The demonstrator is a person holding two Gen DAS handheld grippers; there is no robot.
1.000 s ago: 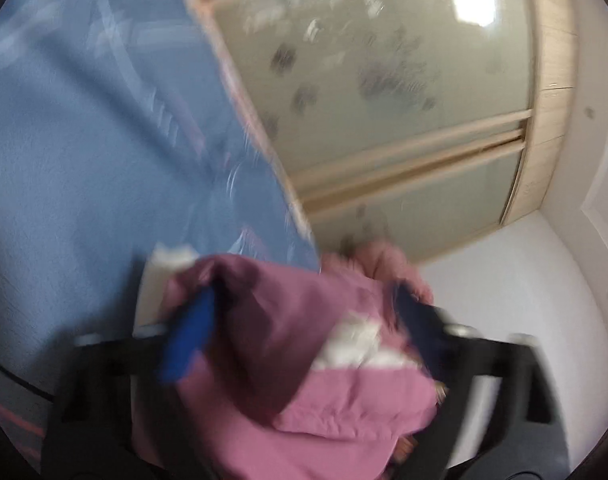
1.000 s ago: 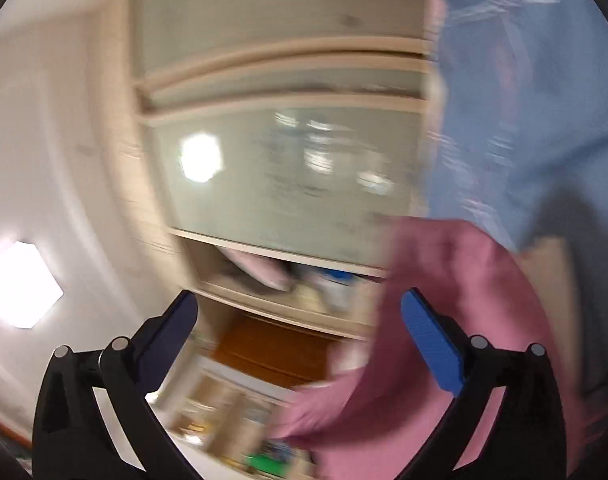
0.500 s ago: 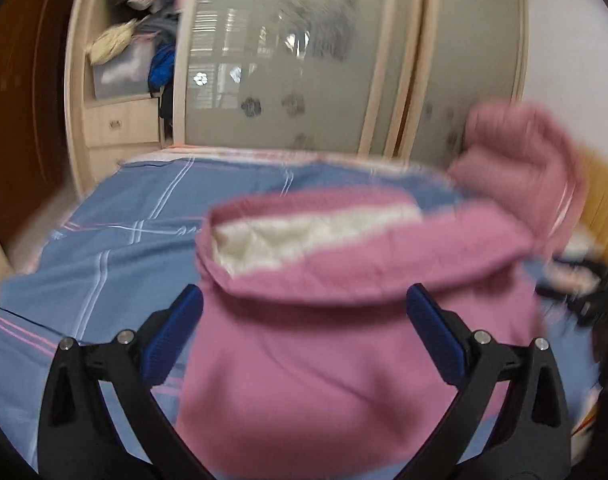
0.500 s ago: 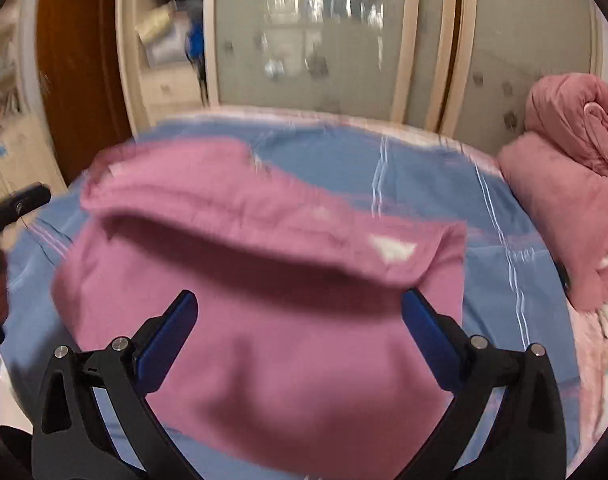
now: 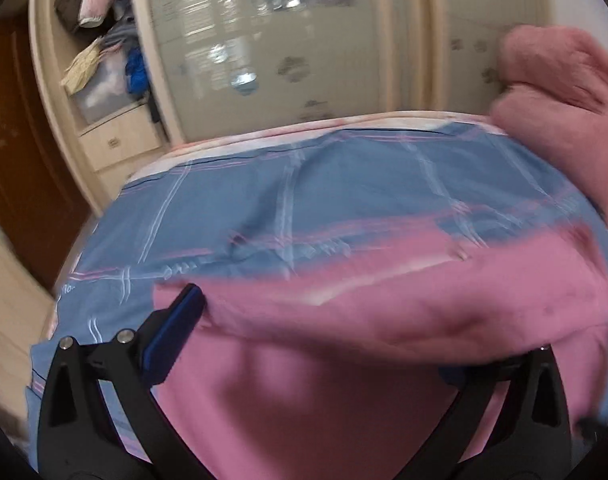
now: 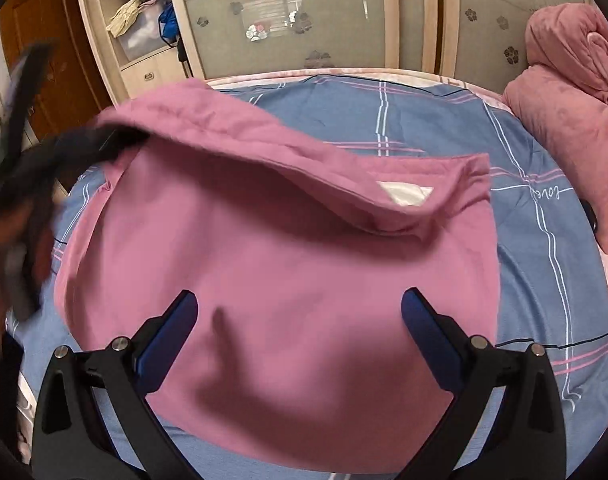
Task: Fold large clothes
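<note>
A large pink garment (image 6: 287,264) lies spread on the blue checked bed sheet (image 6: 544,280), its far edge folded back toward me and showing a white label (image 6: 408,194). My right gripper (image 6: 299,332) hovers open just above the garment's near half, with nothing between its fingers. My left gripper (image 5: 316,352) also stands open. The blurred folded edge of the garment (image 5: 384,304) drapes across the gap and hides its right fingertip. In the right wrist view the left gripper (image 6: 19,152) is a dark blur at the garment's far left corner.
A bundled pink blanket (image 6: 564,120) sits on the bed's right side. Behind the bed stands a wardrobe with frosted sliding doors (image 6: 283,12) and an open shelf of clothes (image 6: 143,20). A brown wooden door (image 6: 43,52) is at the left.
Both cameras swung down from the wardrobe to the bed. The pink garment, held up in the air before, now lies on the sheet, and the left gripper has shifted to its left corner.
</note>
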